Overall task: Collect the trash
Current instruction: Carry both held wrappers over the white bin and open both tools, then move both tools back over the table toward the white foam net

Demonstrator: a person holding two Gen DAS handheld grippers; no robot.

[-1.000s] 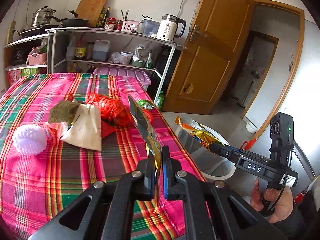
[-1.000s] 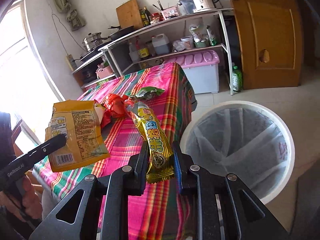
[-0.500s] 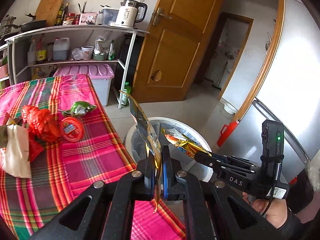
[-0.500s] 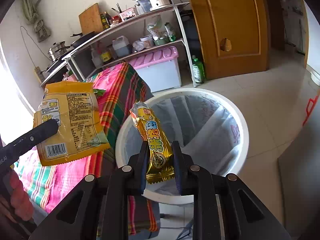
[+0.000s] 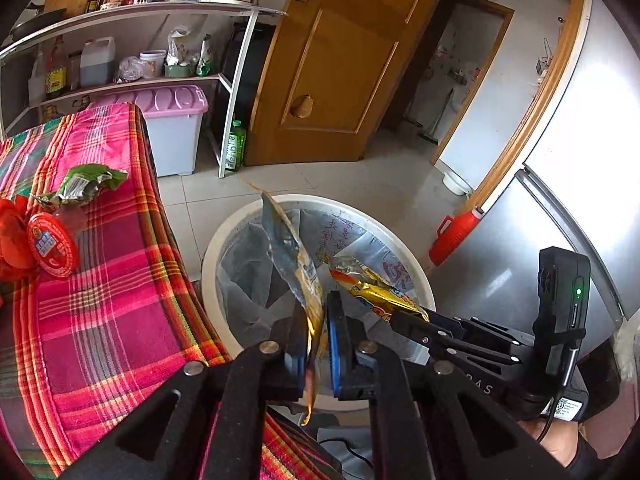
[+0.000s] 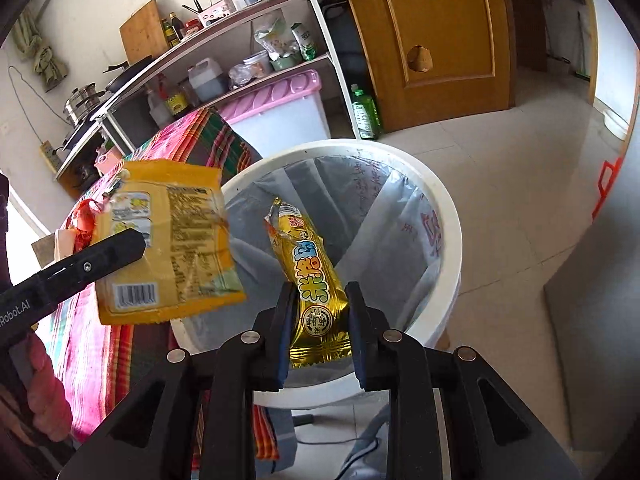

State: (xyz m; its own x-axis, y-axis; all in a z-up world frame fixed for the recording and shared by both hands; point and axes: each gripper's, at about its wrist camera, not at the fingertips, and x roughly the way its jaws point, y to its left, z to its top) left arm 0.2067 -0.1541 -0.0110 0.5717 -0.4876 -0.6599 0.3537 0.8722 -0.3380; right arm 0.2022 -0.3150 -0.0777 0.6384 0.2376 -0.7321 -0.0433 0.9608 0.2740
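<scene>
Fingers of the left gripper now sit slightly apart around the yellow packet, which looks loose between them; half a second ago they pinched it tight. Both tools have moved further over the white bin, and less of the plaid surface shows. Right gripper fingers have also spread from the gold wrapper, whose long axis runs from 6 toward 11 o'clock above the bin liner. Seen edge-on in the left view, the packet points to 11 o'clock. A green wrapper and red lid lie on the surface at 9 o'clock.
</scene>
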